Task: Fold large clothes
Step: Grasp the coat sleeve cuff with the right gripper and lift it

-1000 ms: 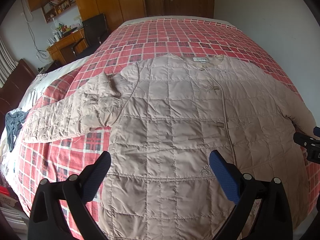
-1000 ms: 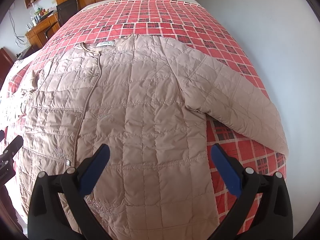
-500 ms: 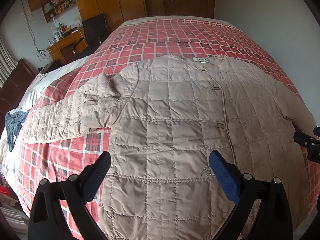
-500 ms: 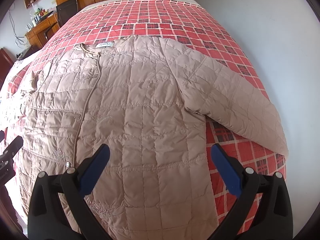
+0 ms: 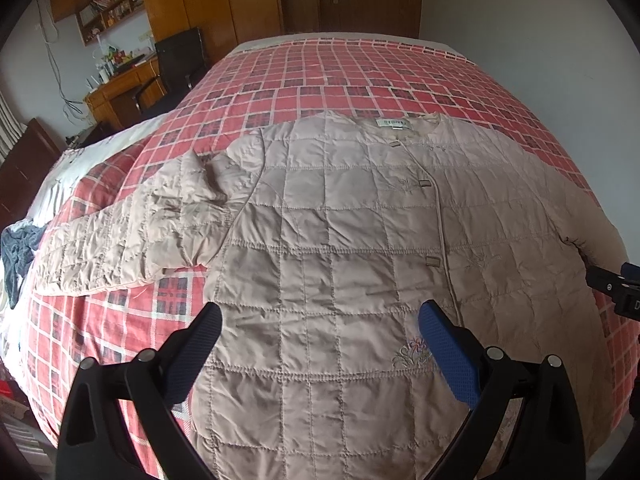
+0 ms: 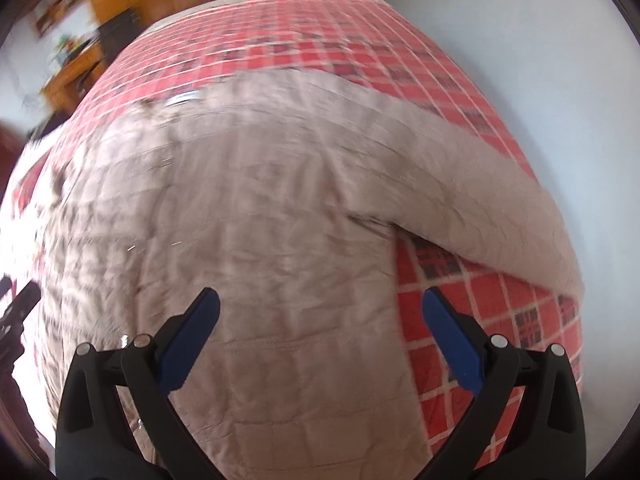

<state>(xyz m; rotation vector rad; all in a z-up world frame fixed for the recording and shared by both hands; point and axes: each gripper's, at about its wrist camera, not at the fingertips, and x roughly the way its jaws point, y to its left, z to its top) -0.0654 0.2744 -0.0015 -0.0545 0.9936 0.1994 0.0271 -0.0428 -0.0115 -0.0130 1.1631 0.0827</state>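
Beige quilted jacket (image 5: 332, 248) is lying flat on the checked bed (image 5: 360, 72); I am holding my left tool (image 5: 320, 326) and right tool (image 6: 320, 312) wide above it.

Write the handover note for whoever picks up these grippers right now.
Left gripper: open, empty, above the jacket's lower front.
Right gripper: open, empty, over the jacket's right side near its hem; that view is blurred.
Jacket: spread flat, front up and buttoned, on the plaid bed, collar at the far end. Left sleeve lies out to the side, rumpled; right sleeve angles out toward the wall edge of the bed.
Done: laid out only.
Left: every fold, probably starting with the sleeves.
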